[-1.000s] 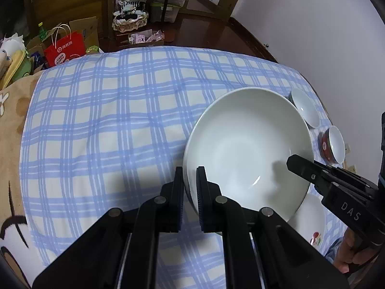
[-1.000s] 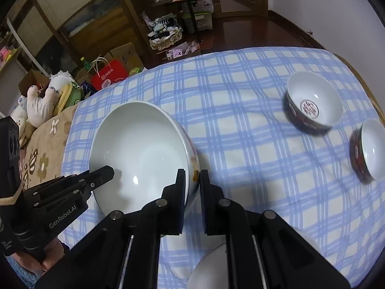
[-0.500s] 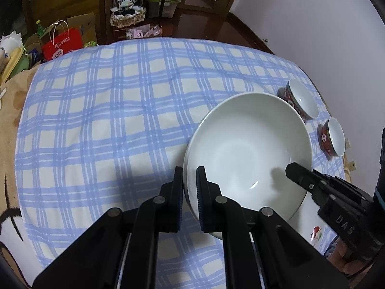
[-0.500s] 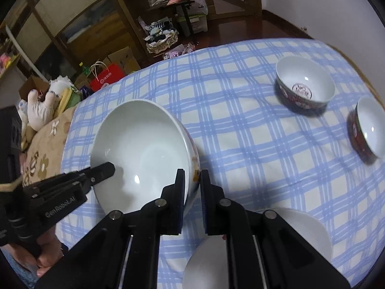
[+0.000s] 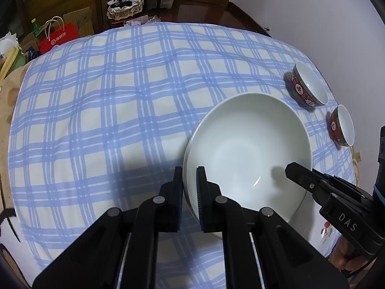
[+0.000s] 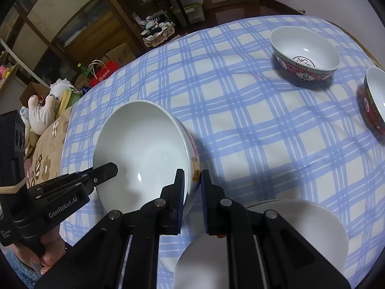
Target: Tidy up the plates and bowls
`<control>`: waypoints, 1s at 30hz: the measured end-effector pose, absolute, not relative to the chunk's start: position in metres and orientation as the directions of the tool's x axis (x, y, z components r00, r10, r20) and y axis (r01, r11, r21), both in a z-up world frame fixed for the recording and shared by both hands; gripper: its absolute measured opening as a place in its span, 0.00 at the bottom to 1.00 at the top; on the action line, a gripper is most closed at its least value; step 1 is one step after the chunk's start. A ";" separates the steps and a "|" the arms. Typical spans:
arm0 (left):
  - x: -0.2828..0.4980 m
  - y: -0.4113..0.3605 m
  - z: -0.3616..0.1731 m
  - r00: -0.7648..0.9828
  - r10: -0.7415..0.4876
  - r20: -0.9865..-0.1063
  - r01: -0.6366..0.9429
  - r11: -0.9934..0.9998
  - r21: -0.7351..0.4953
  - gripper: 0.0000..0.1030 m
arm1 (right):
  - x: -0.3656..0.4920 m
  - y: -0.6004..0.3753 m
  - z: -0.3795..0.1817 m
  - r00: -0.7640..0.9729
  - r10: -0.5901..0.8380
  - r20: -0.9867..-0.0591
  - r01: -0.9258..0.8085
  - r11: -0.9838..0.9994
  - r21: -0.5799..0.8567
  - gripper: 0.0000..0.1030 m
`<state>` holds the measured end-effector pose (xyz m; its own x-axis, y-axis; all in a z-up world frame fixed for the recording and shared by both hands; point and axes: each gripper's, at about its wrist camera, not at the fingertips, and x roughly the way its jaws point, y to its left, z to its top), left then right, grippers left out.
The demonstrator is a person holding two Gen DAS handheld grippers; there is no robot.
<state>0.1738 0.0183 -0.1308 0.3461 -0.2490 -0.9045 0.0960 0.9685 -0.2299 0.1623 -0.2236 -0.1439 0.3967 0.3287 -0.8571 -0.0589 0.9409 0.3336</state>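
left gripper [image 5: 189,187] clamped, angled down | right gripper [image 6: 192,187] clamped, angled down

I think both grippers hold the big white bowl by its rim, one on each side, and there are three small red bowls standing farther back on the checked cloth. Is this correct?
Not quite: there are two small red bowls, not three. The right wrist view shows them, one farther back and one at the right edge. The rest holds: the left gripper and the right gripper each clamp the big white bowl by its rim, on opposite sides, above the checked cloth.

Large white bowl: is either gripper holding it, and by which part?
Both. The left gripper and the right gripper each pinch the rim of the large white bowl on opposite sides.
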 end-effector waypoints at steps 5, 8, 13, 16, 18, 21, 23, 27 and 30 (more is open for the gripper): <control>0.175 0.018 -0.132 0.341 -0.251 -0.906 0.094 0.968 -0.233 0.09 | 0.165 -0.227 -0.146 0.387 0.351 -0.852 -0.047 0.931 0.362 0.14; 0.176 0.019 -0.134 0.334 -0.254 -0.908 0.096 0.967 -0.236 0.09 | 0.165 -0.226 -0.149 0.384 0.350 -0.855 -0.049 0.932 0.359 0.14; 0.178 0.019 -0.134 0.330 -0.269 -0.905 0.099 0.963 -0.250 0.09 | 0.166 -0.229 -0.151 0.382 0.354 -0.854 -0.035 0.929 0.369 0.14; 0.178 0.020 -0.134 0.326 -0.278 -0.904 0.098 0.961 -0.260 0.09 | 0.166 -0.230 -0.152 0.374 0.348 -0.859 -0.026 0.930 0.366 0.14; 0.178 0.020 -0.134 0.325 -0.278 -0.904 0.097 0.961 -0.261 0.09 | 0.165 -0.230 -0.152 0.368 0.348 -0.862 -0.019 0.930 0.367 0.14; 0.177 0.020 -0.133 0.325 -0.277 -0.904 0.100 0.961 -0.258 0.09 | 0.165 -0.229 -0.153 0.370 0.341 -0.864 -0.029 0.934 0.356 0.14; 0.177 0.020 -0.133 0.326 -0.277 -0.904 0.100 0.961 -0.258 0.09 | 0.164 -0.229 -0.154 0.371 0.335 -0.866 -0.026 0.936 0.351 0.14; 0.177 0.020 -0.133 0.325 -0.279 -0.904 0.101 0.960 -0.261 0.09 | 0.165 -0.227 -0.154 0.370 0.330 -0.869 -0.023 0.938 0.346 0.14; 0.177 0.020 -0.133 0.325 -0.280 -0.903 0.100 0.960 -0.262 0.09 | 0.165 -0.225 -0.153 0.369 0.322 -0.872 -0.029 0.942 0.335 0.14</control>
<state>0.1771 0.0198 -0.1331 0.3247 -0.2803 -0.9033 0.0999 0.9599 -0.2620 0.1652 -0.2254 -0.1535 0.3685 0.3220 -0.8721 -0.0292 0.9417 0.3353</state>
